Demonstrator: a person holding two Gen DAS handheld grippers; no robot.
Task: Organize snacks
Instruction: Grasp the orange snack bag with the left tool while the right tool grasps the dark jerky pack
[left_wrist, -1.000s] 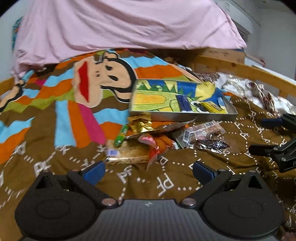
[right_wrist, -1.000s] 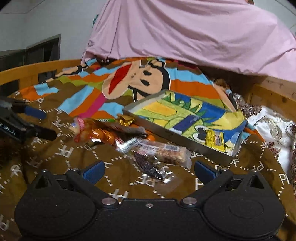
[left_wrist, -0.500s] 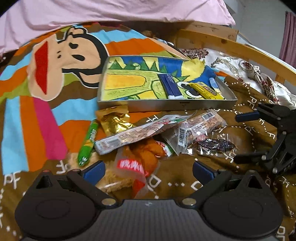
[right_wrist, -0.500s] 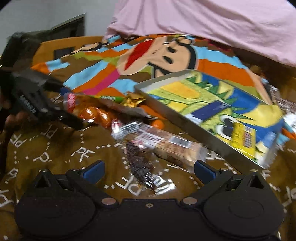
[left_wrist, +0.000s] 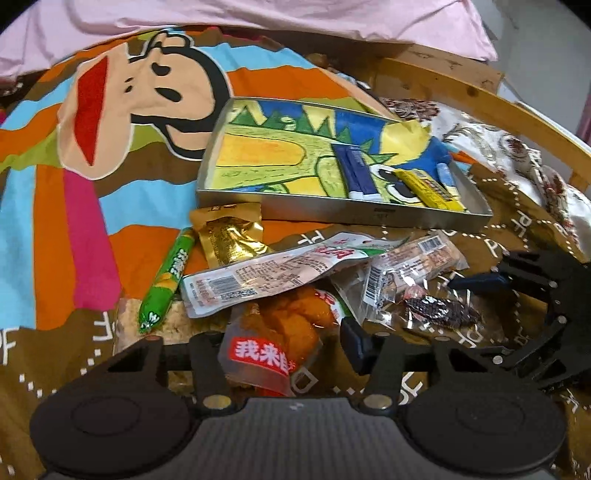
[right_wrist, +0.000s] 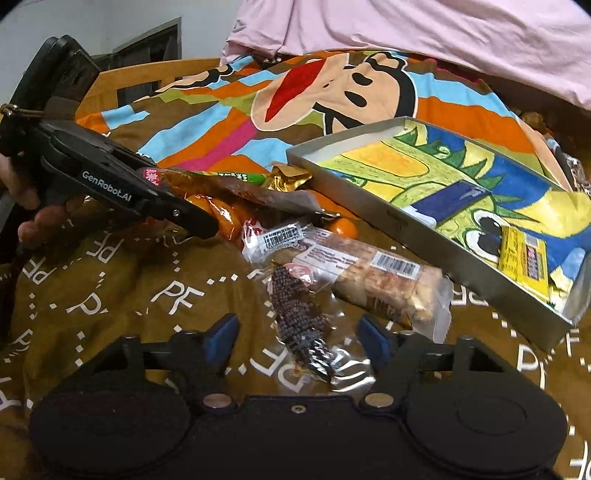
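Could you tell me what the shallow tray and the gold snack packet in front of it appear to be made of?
The tray looks like thin sheet metal with a dull grey, brushed finish: its walls are straight, sharply folded and evenly matt. Painted card cannot be ruled out. The gold snack packet seems to be metallised foil film: it is shiny, creased, and catches bright glints along its wrinkles.

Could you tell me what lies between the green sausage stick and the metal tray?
A gold foil packet lies between the green sausage stick and the metal tray, clearest in the left wrist view.
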